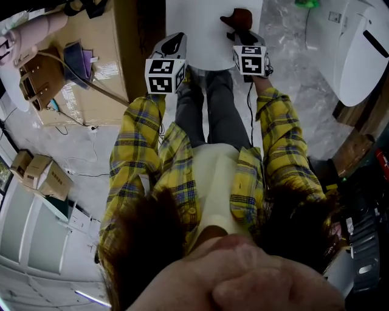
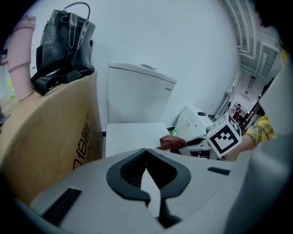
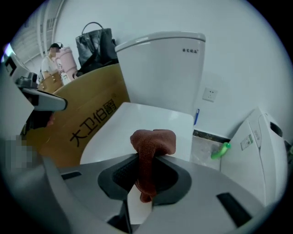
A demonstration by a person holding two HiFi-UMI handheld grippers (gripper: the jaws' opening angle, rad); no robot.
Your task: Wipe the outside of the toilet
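The white toilet has its lid (image 1: 209, 33) down, with the tank (image 3: 167, 68) behind it against the wall. My right gripper (image 3: 145, 160) is shut on a brown cloth (image 3: 153, 142), which bunches above the jaws and hangs over the lid's near right part. From the head view the cloth (image 1: 239, 18) sits at the lid's right edge, ahead of the right gripper (image 1: 242, 33). My left gripper (image 2: 146, 156) is shut with nothing in it and hovers at the lid's left side (image 1: 173, 44). The left gripper view also shows the lid (image 2: 132, 136) and tank (image 2: 137, 96).
A tall cardboard box (image 1: 91, 61) stands tight against the toilet's left side, with a black bag (image 2: 64, 43) on top. Right of the toilet lie a white toilet seat unit (image 1: 358, 48) and a green object (image 3: 219, 151) on the marble floor. The person's legs stand before the bowl.
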